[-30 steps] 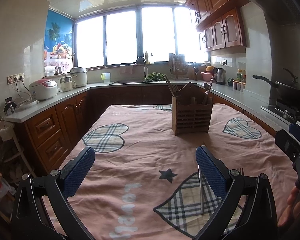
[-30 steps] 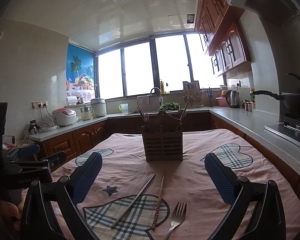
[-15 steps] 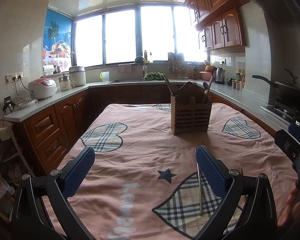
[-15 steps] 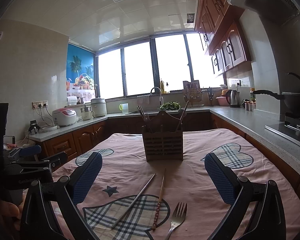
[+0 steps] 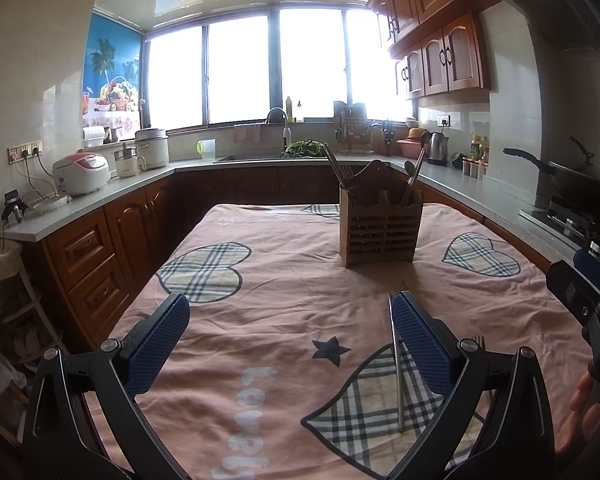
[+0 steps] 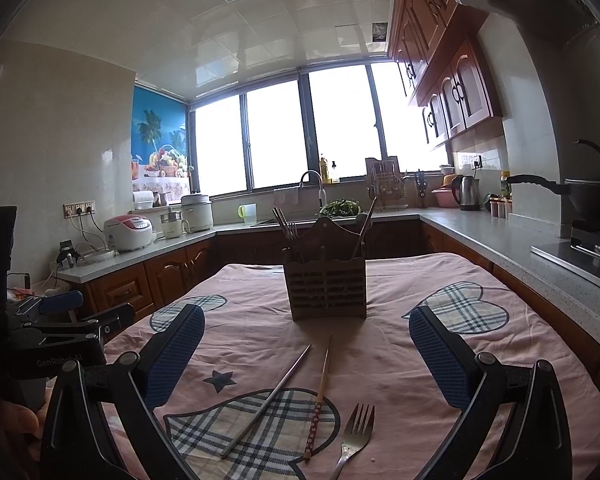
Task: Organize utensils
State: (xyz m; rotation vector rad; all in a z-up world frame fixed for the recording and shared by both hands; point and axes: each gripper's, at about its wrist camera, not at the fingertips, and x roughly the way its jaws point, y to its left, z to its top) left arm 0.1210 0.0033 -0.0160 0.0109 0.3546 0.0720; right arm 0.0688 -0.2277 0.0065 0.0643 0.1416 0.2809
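Both the left tool [image 5: 285, 334] and right tool [image 6: 306, 346] gaped wide, empty. Near the holder [image 6: 325, 289] lay thin, light, slippery chopsticks [image 6: 267, 400] and a fork [image 6: 355, 436]; mid-shaft pinching seemed best.

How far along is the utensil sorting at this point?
Partly done: the wooden holder already has chopsticks and a spoon standing in it. Nothing is in hand; the left hand-held gripper and right hand-held gripper are both open. Left: the metal chopstick, patterned chopstick and fork lying on the tablecloth.
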